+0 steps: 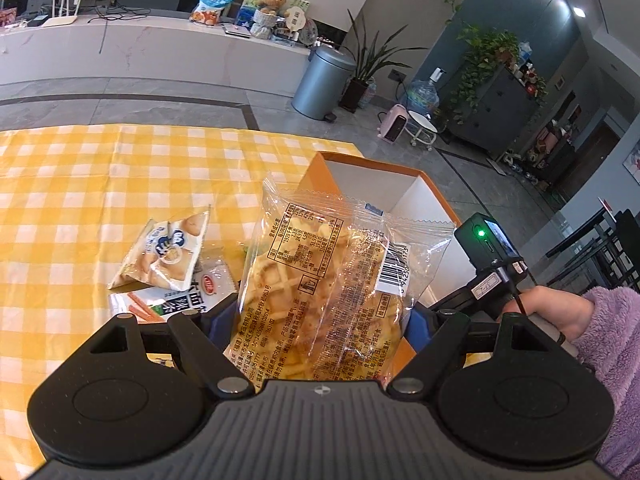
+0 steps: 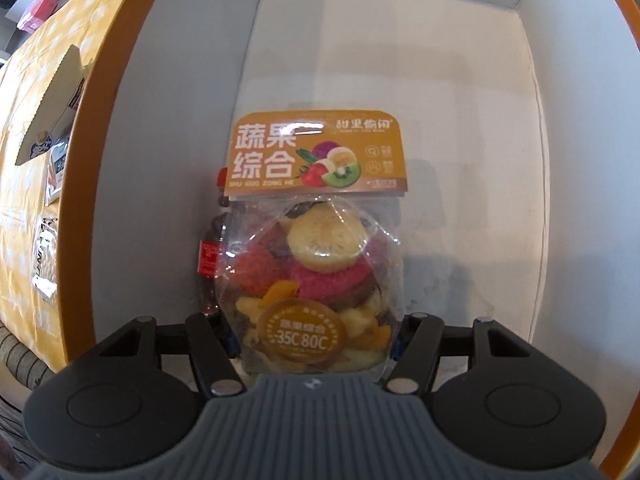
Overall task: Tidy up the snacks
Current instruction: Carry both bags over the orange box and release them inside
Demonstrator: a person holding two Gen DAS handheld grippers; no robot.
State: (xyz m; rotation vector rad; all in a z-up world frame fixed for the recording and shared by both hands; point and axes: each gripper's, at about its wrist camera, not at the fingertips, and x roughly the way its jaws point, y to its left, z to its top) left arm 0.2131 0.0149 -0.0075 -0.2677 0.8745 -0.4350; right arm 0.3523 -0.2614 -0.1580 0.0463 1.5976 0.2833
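The left gripper [image 1: 318,320] has its fingers closed on a clear plastic packet of golden waffles [image 1: 320,280], held upright between them above the yellow-and-white checked surface [image 1: 80,184]. Just beyond the fingertips stands the orange cardboard box with white inner walls [image 1: 416,200]; left of the fingers lie a small white biscuit packet [image 1: 166,254] and a white carton-like pack [image 1: 160,304] (print unreadable). The right gripper [image 2: 316,336] is inside that box, fingers clamped on a transparent bag of mixed dried fruit with an orange header card [image 2: 316,240].

A yellow-checked tablecloth [image 1: 80,184] carries two snack packets [image 1: 168,256] and an orange box [image 1: 316,176].
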